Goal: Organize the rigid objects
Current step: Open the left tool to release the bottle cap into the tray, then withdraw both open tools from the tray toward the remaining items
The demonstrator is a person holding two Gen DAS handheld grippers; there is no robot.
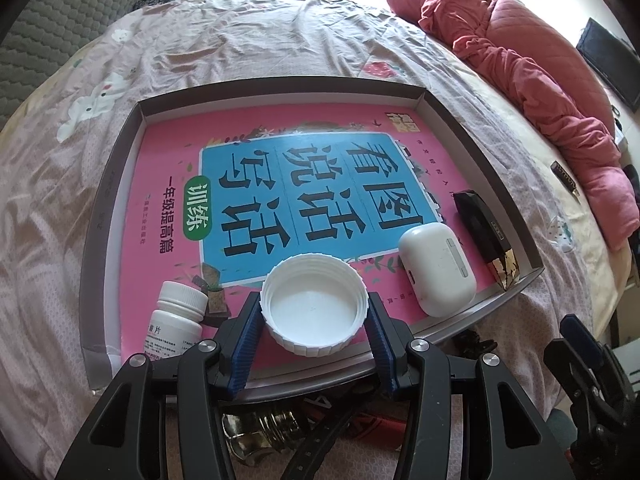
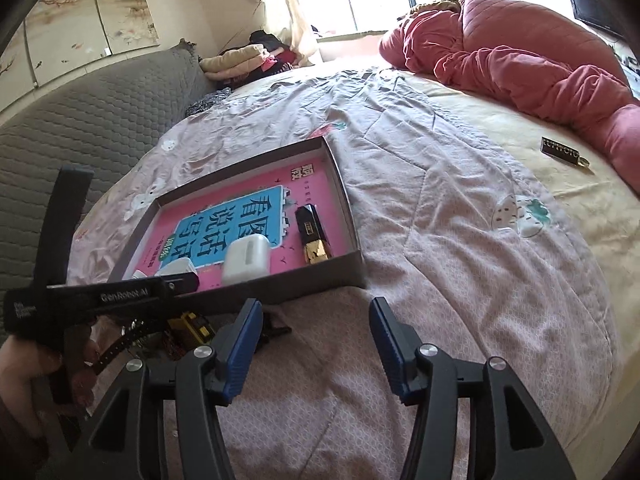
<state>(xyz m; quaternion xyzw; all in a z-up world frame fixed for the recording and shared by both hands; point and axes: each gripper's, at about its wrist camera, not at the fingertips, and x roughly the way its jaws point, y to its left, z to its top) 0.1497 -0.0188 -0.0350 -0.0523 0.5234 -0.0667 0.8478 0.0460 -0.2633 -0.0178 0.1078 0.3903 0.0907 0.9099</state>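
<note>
The left gripper (image 1: 314,322) pinches a light, stiff, ribbed white plastic lid (image 1: 314,306) by its rim; ridges help. The right gripper (image 2: 316,344) is spread, empty.

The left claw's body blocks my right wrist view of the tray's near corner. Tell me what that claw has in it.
Observer: The left claw is clamped on a white cap, open side up, over the book.
Operator: Report what stands next to the cap.
Observer: A white pill bottle stands upright just left of it, in the near left corner of the tray.
Operator: Check that bottle's top.
Observer: Its own small white lid is on, so the cap in the claw is a separate, wider one.
</note>
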